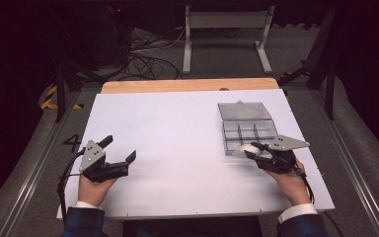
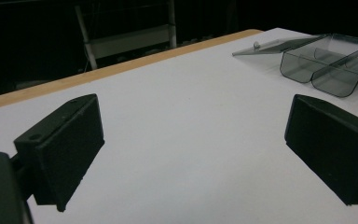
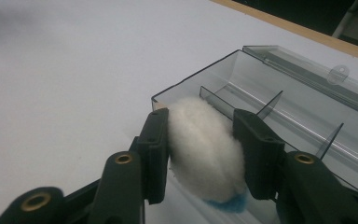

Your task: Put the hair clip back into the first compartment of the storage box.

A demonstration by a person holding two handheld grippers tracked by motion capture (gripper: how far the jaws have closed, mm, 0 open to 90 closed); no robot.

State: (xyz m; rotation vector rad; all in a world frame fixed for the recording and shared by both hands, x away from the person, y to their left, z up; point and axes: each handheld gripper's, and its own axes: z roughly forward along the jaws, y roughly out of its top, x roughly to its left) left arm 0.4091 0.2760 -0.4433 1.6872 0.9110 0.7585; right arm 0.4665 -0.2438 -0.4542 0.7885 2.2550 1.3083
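A clear plastic compartment box (image 1: 246, 127) (image 3: 279, 107) (image 2: 324, 65) lies open on the white table at the right, its lid folded back. My right gripper (image 1: 254, 150) (image 3: 200, 140) is shut on a white fluffy ball (image 1: 249, 148) (image 3: 205, 149) at the box's near left corner; the pads squeeze it from both sides and a bit of blue shows under it. My left gripper (image 1: 118, 149) (image 2: 191, 149) rests at the table's left, wide open, with bare table between its pads.
The white table (image 1: 177, 143) has a wooden strip (image 1: 187, 85) along its far edge. Beyond it stand a white metal frame (image 1: 224, 34) and loose cables (image 1: 143, 59) on the floor. Metal rails run along both sides of the table.
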